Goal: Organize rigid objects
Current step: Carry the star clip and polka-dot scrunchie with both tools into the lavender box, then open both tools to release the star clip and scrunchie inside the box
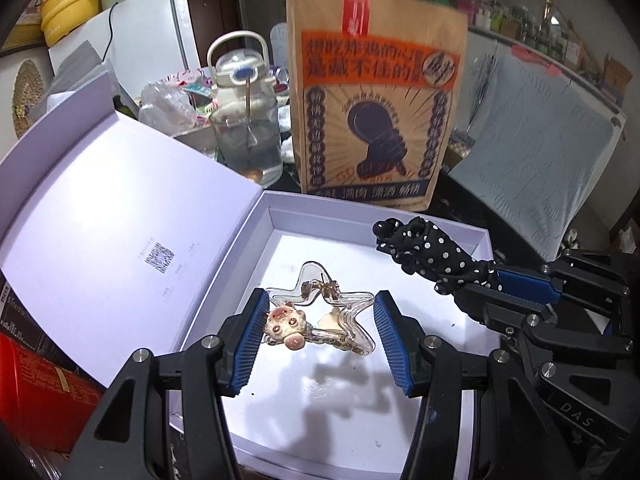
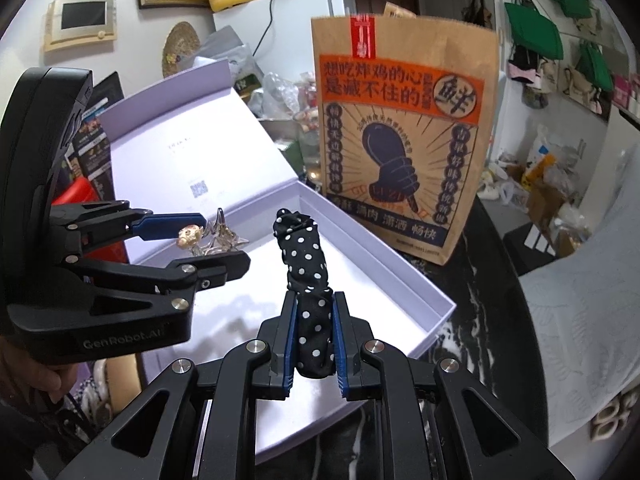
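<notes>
An open white box point(image 1: 280, 205) point(image 2: 420, 292) lies below both grippers, its lid point(image 1: 100, 216) folded back to the left. My left gripper point(image 1: 322, 320) point(image 2: 222, 240) is shut on a clear star-shaped hair clip point(image 1: 344, 300) point(image 2: 224, 236) with a small cream figure point(image 1: 286, 326) on it. The clip hangs above the box floor and casts a shadow there. My right gripper point(image 2: 315, 300) point(image 1: 480, 280) is shut on a black polka-dot fabric hair tie point(image 2: 306, 264) point(image 1: 424, 248), which sticks out over the box's far right part.
A tall brown paper bag point(image 1: 376, 100) point(image 2: 400, 120) stands just behind the box. A clear water jug point(image 1: 248, 120) and clutter sit at the back left. A red box point(image 1: 40, 392) lies left of the lid. Pale cloth point(image 1: 540, 160) point(image 2: 580, 300) covers the right side.
</notes>
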Tool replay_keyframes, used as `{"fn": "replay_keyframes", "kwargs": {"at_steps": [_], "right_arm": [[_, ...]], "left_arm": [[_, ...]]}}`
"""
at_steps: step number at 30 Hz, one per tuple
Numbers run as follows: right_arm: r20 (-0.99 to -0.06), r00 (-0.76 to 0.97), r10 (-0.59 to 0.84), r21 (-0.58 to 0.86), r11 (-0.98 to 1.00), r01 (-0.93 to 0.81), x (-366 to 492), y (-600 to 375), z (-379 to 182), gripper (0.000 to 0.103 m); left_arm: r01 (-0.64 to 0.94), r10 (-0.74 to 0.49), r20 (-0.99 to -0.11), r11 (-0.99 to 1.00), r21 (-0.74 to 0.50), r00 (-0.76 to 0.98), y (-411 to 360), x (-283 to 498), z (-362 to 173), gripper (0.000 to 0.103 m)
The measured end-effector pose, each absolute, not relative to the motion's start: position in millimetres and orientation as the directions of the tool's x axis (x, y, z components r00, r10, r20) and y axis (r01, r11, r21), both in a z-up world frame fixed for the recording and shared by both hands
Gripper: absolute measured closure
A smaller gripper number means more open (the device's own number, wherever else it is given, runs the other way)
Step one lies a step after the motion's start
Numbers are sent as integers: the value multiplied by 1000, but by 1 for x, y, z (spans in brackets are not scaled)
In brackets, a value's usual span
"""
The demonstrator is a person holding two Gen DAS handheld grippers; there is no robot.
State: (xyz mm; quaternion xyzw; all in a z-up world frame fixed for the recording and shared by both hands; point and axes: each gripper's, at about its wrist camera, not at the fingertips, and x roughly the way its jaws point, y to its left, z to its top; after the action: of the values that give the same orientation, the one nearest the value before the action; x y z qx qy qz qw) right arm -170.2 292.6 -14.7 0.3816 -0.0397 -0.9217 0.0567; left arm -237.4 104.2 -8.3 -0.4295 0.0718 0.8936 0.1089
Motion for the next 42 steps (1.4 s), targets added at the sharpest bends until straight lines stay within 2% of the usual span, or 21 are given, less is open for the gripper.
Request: {"fn": "replay_keyframes", "kwargs": {"at_steps": [15, 18, 21, 23, 25, 31, 37, 42], "right_arm": [[-752, -654, -78, 65, -997, 44, -190, 290, -42, 87], [-757, -650, -64, 44, -998, 48, -190, 288, -44, 84], [-750, -661, -36, 11, -999, 43, -186, 286, -43, 73], [-753, -658, -33, 14, -999, 34, -186, 286, -43, 60], [-757, -653, -15, 8, -1000, 13, -183, 288, -42, 51], [-752, -659, 21, -9, -1000, -22, -175, 292, -34, 49], [-748, -663, 39, -4, -999, -54, -169, 297, -26, 49], [-736, -674, 57, -13, -997, -70, -162, 298, -19, 48]], "left_arm": [[-205, 26, -845, -974, 100, -535, 109, -258, -43, 49], [-209, 31, -852, -974, 93, -522, 108, -259, -45, 49], [-209, 16, -863, -972, 104, -506, 110, -260, -47, 49], [-202, 8, -868, -974, 107, -497, 109, -261, -48, 49], [-182, -16, -874, -976, 119, -486, 108, -261, -49, 49], [-170, 5, -882, -982, 86, -471, 97, -261, -49, 48], [-166, -12, -887, -981, 100, -462, 100, -250, -50, 25], [-161, -5, -873, -982, 95, -487, 100, -239, -39, 23]]}}
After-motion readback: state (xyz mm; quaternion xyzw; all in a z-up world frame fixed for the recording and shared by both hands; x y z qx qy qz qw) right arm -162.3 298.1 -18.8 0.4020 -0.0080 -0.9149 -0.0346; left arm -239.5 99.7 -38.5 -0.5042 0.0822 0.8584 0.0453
